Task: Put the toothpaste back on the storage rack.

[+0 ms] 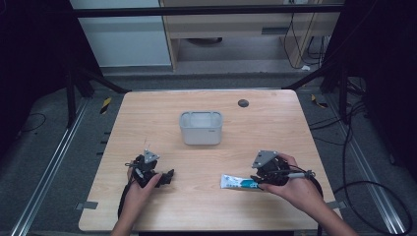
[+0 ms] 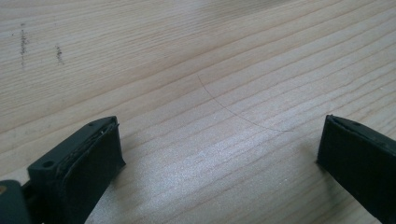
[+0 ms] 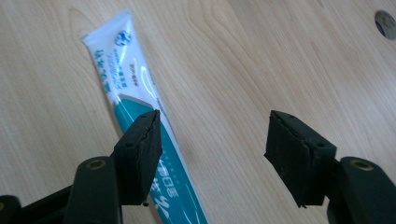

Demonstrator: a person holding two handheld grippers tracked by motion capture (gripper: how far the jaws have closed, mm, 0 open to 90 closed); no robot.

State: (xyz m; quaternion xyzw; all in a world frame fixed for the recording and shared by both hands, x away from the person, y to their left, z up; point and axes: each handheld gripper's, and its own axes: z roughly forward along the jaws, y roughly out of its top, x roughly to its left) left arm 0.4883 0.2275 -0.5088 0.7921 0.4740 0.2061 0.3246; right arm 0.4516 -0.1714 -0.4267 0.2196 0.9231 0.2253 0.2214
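A white and teal toothpaste tube (image 1: 238, 182) lies flat on the wooden table (image 1: 275, 128) at the front right. My right gripper (image 1: 259, 181) hovers at the tube's right end, held in a person's hand. In the right gripper view the tube (image 3: 135, 88) runs under the left jaw and away toward the upper left, while the right gripper (image 3: 212, 126) stands open over bare wood, its pads not pressing on anything. My left gripper (image 1: 167, 176) rests at the front left. Its jaws are spread wide over bare wood in the left gripper view (image 2: 219, 135).
A pale grey rectangular bin (image 1: 200, 135) stands open-topped in the middle of the table, beyond both grippers. A dark round grommet (image 1: 243, 103) sits near the far edge, also visible in the right gripper view (image 3: 385, 23). Cables trail from both grippers off the front edge.
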